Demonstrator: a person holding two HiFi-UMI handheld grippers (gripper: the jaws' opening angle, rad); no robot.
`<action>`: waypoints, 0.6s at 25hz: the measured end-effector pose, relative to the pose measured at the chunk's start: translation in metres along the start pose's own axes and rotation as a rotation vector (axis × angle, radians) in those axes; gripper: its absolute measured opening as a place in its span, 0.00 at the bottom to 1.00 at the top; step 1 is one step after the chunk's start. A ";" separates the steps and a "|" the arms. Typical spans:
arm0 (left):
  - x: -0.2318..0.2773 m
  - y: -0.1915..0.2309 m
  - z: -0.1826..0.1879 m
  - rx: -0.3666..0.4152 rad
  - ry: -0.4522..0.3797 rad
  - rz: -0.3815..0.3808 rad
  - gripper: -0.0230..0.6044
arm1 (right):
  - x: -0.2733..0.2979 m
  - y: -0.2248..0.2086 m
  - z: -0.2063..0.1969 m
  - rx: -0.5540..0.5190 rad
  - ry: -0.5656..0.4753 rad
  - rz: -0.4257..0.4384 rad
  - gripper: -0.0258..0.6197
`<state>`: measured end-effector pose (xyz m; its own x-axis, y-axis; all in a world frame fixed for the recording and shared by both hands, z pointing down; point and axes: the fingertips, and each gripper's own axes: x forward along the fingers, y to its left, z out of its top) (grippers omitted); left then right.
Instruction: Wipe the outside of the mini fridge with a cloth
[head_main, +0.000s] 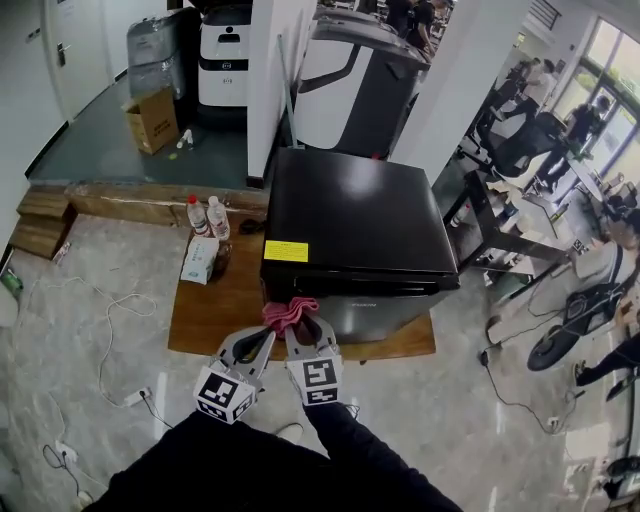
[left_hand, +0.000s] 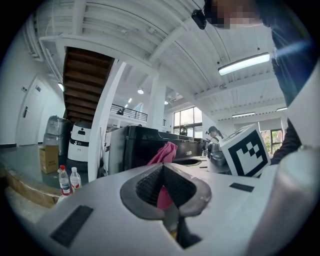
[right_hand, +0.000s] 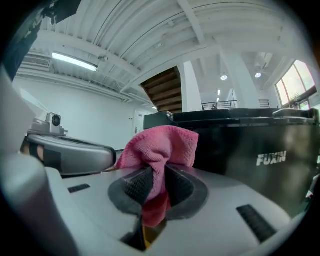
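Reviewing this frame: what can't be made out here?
Whether the pink cloth touches the black mini fridge: head view, the cloth itself covers the contact spot.
Print on the fridge's yellow label: head view, too small.
The fridge's back: hidden behind its own body in all views.

left gripper (left_hand: 163, 168) is clamping pink cloth (left_hand: 165, 152) between shut jaws | cloth is poking up past the tips at 12 | black fridge (left_hand: 131, 148) is standing behind it | two bottles (left_hand: 68, 180) are standing at 8 | box (left_hand: 48, 158) is sitting at 9
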<state>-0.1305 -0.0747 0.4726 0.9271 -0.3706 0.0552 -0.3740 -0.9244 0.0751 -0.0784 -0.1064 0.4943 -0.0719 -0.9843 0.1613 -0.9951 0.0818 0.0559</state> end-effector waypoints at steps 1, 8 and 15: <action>0.005 -0.004 -0.002 0.001 0.001 -0.006 0.04 | -0.005 -0.008 -0.003 0.001 -0.001 -0.013 0.14; 0.043 -0.039 -0.011 -0.001 0.010 -0.079 0.04 | -0.057 -0.099 -0.025 0.040 0.001 -0.181 0.14; 0.066 -0.072 -0.018 0.001 0.015 -0.147 0.04 | -0.121 -0.222 -0.051 0.114 0.014 -0.412 0.14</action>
<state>-0.0423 -0.0310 0.4883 0.9715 -0.2300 0.0582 -0.2343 -0.9687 0.0823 0.1551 0.0024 0.5121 0.3332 -0.9289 0.1615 -0.9418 -0.3361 0.0094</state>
